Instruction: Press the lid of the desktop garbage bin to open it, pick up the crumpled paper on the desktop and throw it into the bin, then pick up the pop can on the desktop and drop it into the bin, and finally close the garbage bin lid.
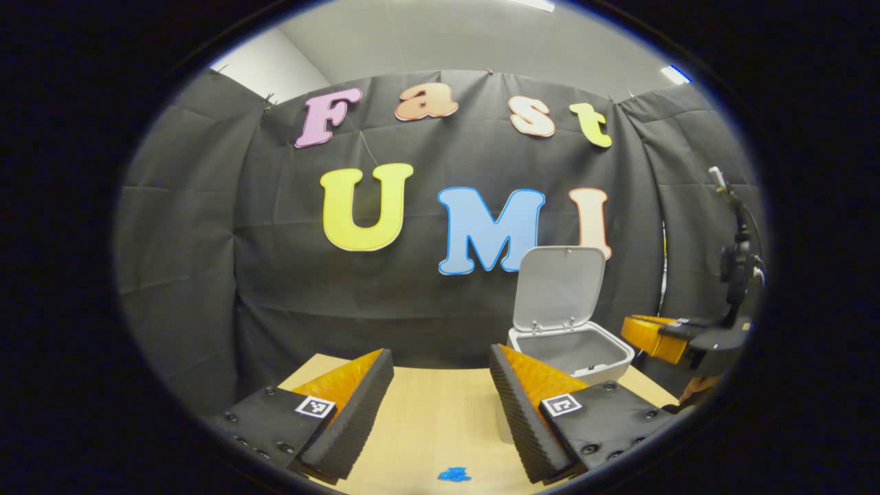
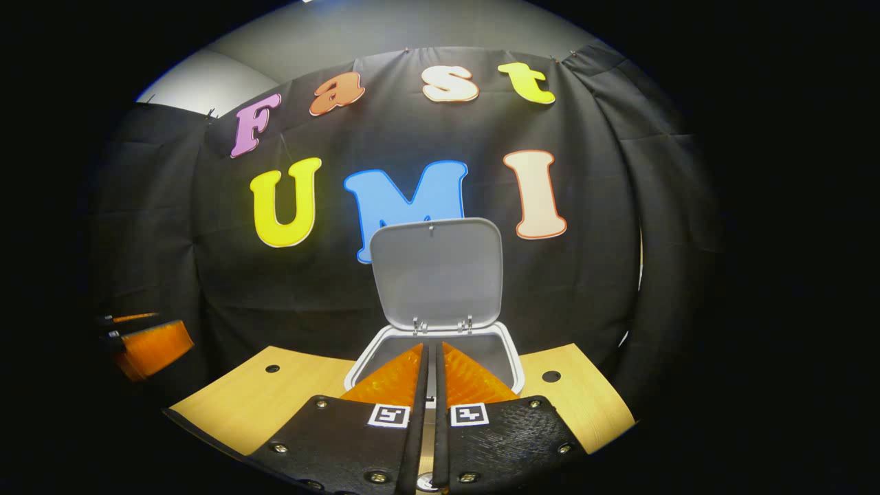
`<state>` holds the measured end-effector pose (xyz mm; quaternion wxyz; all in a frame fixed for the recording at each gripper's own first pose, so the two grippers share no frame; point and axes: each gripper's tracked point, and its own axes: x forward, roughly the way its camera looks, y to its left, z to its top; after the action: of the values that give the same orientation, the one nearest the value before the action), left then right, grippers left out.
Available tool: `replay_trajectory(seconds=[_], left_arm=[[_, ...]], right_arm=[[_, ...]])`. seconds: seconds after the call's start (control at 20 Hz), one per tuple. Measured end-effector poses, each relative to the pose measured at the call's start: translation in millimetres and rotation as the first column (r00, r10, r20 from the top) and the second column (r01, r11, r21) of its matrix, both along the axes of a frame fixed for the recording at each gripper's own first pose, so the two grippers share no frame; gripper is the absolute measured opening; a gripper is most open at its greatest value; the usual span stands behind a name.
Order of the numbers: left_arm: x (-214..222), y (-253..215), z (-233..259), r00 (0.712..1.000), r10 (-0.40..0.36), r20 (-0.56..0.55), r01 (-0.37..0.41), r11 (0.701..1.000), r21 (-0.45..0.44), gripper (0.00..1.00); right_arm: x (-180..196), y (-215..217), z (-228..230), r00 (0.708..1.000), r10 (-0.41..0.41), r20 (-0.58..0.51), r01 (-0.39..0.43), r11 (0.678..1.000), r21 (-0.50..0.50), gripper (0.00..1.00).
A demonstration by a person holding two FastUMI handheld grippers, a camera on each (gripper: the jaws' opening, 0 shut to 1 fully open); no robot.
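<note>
Bin (image 2: 440, 344) with lid (image 2: 437, 275) upright, ready for closing. Right gripper (image 2: 432, 368), jaws together and empty, faces the lid; left gripper (image 1: 440, 385), jaws apart, waits over the table (image 1: 433, 419).

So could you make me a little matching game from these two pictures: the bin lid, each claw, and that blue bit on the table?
Things:
1. bin lid
2. left claw
3. right claw
4. blue scrap

States:
A. fingers together, nothing between
B. lying on the table
C. raised upright
D. fingers spread wide

Pairs: 1-C, 2-D, 3-A, 4-B
</note>
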<state>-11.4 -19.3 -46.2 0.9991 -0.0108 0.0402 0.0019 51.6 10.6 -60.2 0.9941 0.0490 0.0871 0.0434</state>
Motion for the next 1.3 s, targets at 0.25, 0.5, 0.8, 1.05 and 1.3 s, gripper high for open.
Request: replay_trajectory(seconds=[0.25,0.5,0.8,1.05,1.3], left_arm=[[3.1,-1.3,-25.4,0.999,-0.017,-0.035,0.018,1.000,0.016,0.94],[10.0,-2.1,-73.2,0.991,-0.056,-0.120,0.054,0.998,-0.019,0.94],[11.7,-1.6,-149.2,0.963,-0.080,-0.256,0.080,0.997,-0.010,0.94],[5.6,-10.1,-216.4,0.923,-0.104,-0.370,0.103,0.994,-0.024,0.96],[-0.3,-14.7,-270.4,0.879,-0.118,-0.463,0.114,0.993,-0.037,0.96]], right_arm=[[-6.2,-3.1,24.9,0.998,-0.019,0.057,0.017,0.999,0.028,0.14],[-11.4,-0.8,27.5,0.999,-0.004,0.053,0.004,1.000,0.007,0.75],[-19.1,-2.9,35.4,0.997,-0.015,0.077,0.016,1.000,-0.009,0.92],[-24.1,-14.8,33.7,0.997,-0.043,0.069,0.045,0.999,-0.028,0.92],[-29.6,-30.8,27.7,0.996,-0.079,0.047,0.082,0.995,-0.064,0.92]])
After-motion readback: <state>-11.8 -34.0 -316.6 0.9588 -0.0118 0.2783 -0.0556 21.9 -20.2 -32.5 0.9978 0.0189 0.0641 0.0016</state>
